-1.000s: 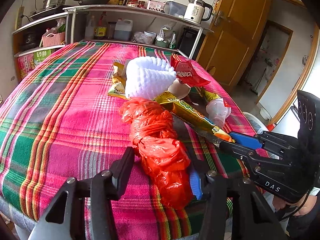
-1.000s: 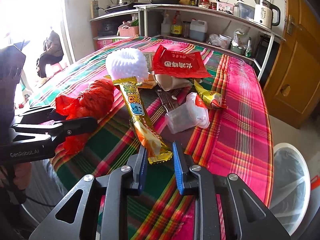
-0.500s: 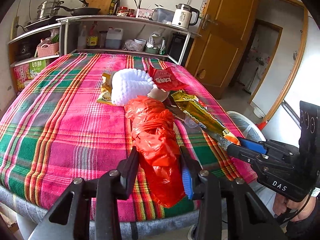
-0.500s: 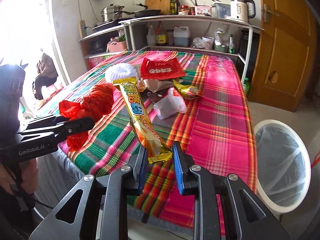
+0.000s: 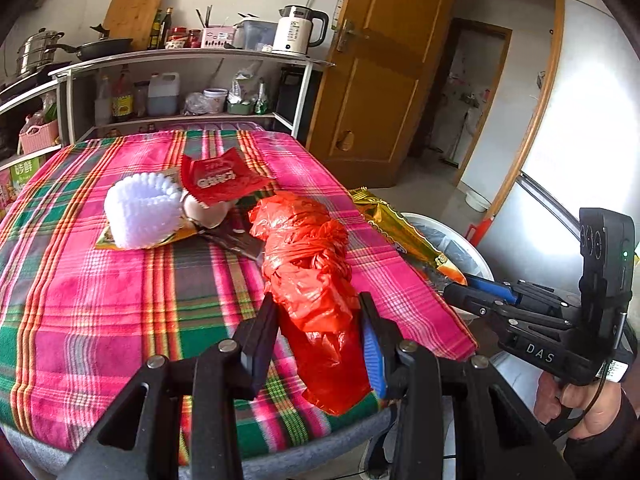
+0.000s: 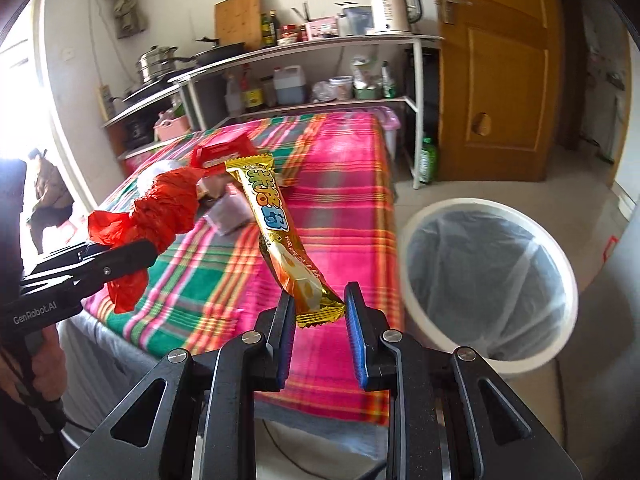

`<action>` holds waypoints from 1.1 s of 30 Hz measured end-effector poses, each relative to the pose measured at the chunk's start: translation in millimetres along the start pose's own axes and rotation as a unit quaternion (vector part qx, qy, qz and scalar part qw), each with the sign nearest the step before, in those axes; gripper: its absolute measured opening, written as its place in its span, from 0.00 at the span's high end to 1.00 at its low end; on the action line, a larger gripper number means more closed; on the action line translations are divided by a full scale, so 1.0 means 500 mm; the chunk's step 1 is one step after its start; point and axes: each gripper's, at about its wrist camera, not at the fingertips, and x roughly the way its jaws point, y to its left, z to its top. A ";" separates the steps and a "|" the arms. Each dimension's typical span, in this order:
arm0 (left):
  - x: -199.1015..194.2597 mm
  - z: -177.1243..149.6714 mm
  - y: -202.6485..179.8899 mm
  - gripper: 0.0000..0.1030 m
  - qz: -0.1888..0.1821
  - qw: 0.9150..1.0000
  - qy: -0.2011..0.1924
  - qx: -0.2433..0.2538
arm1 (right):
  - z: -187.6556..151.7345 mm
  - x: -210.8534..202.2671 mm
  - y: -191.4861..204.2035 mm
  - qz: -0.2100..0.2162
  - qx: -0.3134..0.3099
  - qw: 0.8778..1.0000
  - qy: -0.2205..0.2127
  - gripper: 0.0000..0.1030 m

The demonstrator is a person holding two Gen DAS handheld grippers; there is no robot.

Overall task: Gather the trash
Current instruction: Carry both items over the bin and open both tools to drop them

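Note:
My left gripper (image 5: 320,328) is shut on a crumpled red plastic bag (image 5: 312,264), held off the table; it also shows in the right wrist view (image 6: 160,208). My right gripper (image 6: 318,312) is shut on the end of a long golden snack wrapper (image 6: 276,232), lifted past the table's near edge; the wrapper also shows in the left wrist view (image 5: 400,232). A white bin (image 6: 488,280) with a clear liner stands on the floor right of the table. More trash lies on the plaid table (image 5: 100,300): a white foam net (image 5: 144,210), a red packet (image 5: 220,178).
A shelf unit (image 6: 304,80) with bottles, pans and a kettle stands behind the table. A wooden door (image 6: 496,72) is at the right. A green bottle (image 6: 428,160) stands on the floor by the shelf leg.
Both grippers have pulled back from the table and swung right with their loads. The bin has come into full view beside the right gripper.

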 end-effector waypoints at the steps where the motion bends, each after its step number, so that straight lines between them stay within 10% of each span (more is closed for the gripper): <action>1: 0.008 0.005 -0.009 0.61 -0.006 1.000 0.001 0.004 | -0.001 -0.002 -0.014 -0.008 0.008 1.000 -0.001 0.76; 33: 0.278 0.101 -0.235 0.60 -0.124 0.987 0.073 0.077 | -0.037 0.038 -0.300 -0.134 0.161 0.977 0.051 0.74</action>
